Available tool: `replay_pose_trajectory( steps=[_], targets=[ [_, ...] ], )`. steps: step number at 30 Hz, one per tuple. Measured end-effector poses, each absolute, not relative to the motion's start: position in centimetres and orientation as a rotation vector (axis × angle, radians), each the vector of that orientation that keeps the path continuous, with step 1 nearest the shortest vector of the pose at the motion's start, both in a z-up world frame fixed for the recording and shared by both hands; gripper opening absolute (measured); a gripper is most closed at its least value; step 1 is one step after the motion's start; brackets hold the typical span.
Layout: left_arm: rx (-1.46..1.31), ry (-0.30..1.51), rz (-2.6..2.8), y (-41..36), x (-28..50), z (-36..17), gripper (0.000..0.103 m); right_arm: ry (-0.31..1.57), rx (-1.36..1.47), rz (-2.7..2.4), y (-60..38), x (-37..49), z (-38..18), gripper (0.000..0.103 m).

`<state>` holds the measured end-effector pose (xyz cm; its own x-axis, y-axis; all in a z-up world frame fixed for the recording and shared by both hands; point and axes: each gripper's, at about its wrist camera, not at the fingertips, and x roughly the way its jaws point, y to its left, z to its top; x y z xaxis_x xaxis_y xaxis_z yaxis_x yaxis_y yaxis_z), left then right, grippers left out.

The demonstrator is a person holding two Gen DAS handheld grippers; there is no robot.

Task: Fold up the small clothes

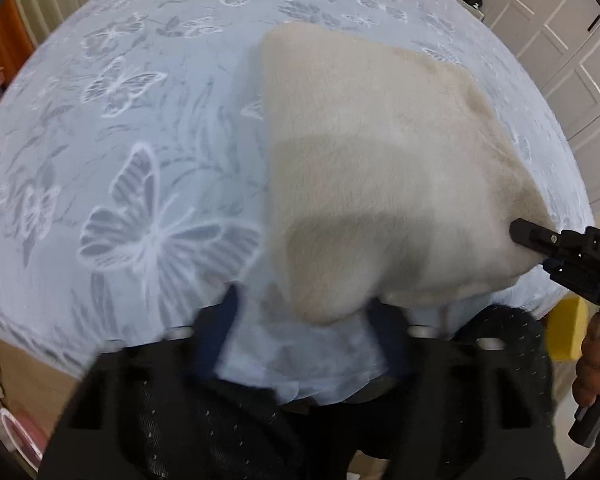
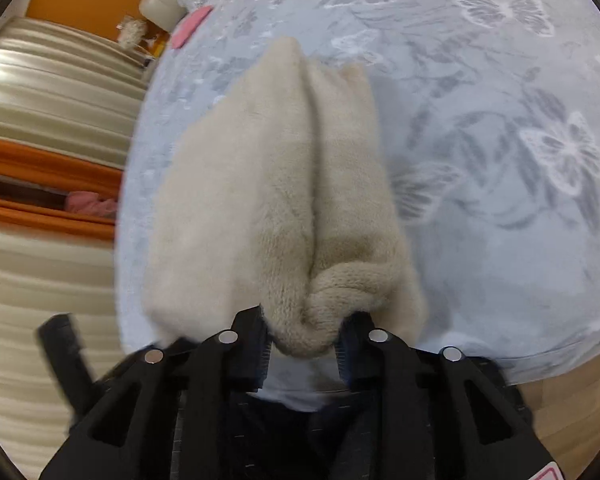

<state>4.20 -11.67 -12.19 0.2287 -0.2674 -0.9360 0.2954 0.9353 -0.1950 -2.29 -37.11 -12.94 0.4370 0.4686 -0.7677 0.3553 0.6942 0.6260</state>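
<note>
A cream, fleecy small garment (image 2: 276, 184) is spread on the pale blue butterfly-print bedspread (image 1: 112, 152). Its bunched near corner is pinched between the fingers of the right gripper (image 2: 303, 346). The left gripper (image 1: 304, 320) is seen spread, with the garment's near edge between its blurred fingers.

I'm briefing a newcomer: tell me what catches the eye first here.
A cream fleece garment lies mid-bed on a pale blue bedspread printed with white butterflies. The right claw pinches a bunched corner of it. The left claw stands blurred at its near edge.
</note>
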Motion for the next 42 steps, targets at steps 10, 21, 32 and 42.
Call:
replay_pose_trajectory(
  steps=[10,21,32,42],
  targets=[
    [-0.064,1.365,-0.245,-8.4,3.6,-15.0,0.031,1.278,0.721,0.045,-36.0,-3.6,-16.5,0.021],
    [-0.121,1.188,-0.319,-8.4,1.9,-7.6,0.055,1.061,0.439,-0.013,-32.5,-2.9,-6.7,0.028],
    [0.122,1.282,-0.24,-11.8,4.9,-12.0,0.069,1.076,0.46,-0.224,-35.3,-4.5,-6.4,0.031],
    [0.157,1.283,-0.225,-12.2,4.5,-11.8,0.071,1.278,0.335,-0.062,-32.4,-0.3,-12.9,0.01]
  ],
)
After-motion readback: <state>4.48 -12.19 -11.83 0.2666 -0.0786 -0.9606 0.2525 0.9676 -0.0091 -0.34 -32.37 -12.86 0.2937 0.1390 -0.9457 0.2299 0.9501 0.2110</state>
